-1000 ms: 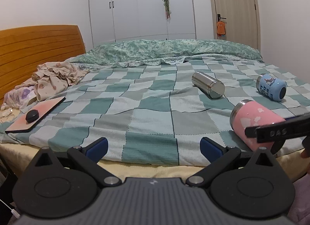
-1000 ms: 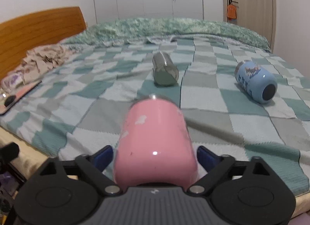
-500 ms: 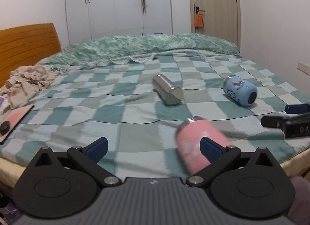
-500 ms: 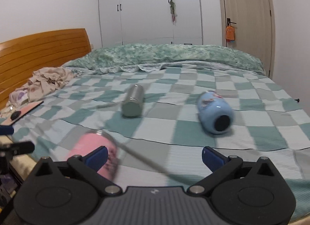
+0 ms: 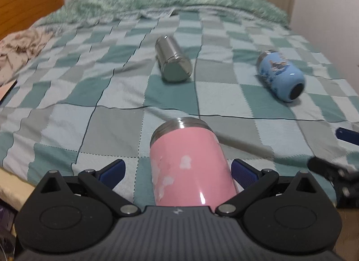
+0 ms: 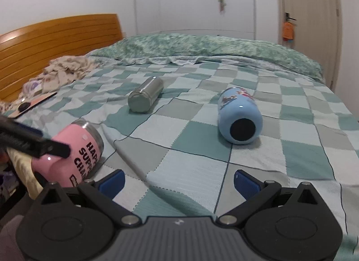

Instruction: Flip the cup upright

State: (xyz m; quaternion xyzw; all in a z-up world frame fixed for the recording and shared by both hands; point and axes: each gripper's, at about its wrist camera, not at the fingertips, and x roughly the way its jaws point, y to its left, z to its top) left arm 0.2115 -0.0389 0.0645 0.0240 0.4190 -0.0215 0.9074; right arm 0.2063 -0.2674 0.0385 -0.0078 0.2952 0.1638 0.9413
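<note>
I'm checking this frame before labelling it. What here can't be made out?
- Pink steel-rimmed cup: base hidden behind the left gripper body, left wrist view.
- Its black lettering: cut off by the right gripper, right wrist view.
- Small black object on the board: too small to identify.

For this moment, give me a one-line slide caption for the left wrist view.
Open left tongs straddle the pink cup lying on the checkered bed; steel cup and blue cup lie beyond.
</note>
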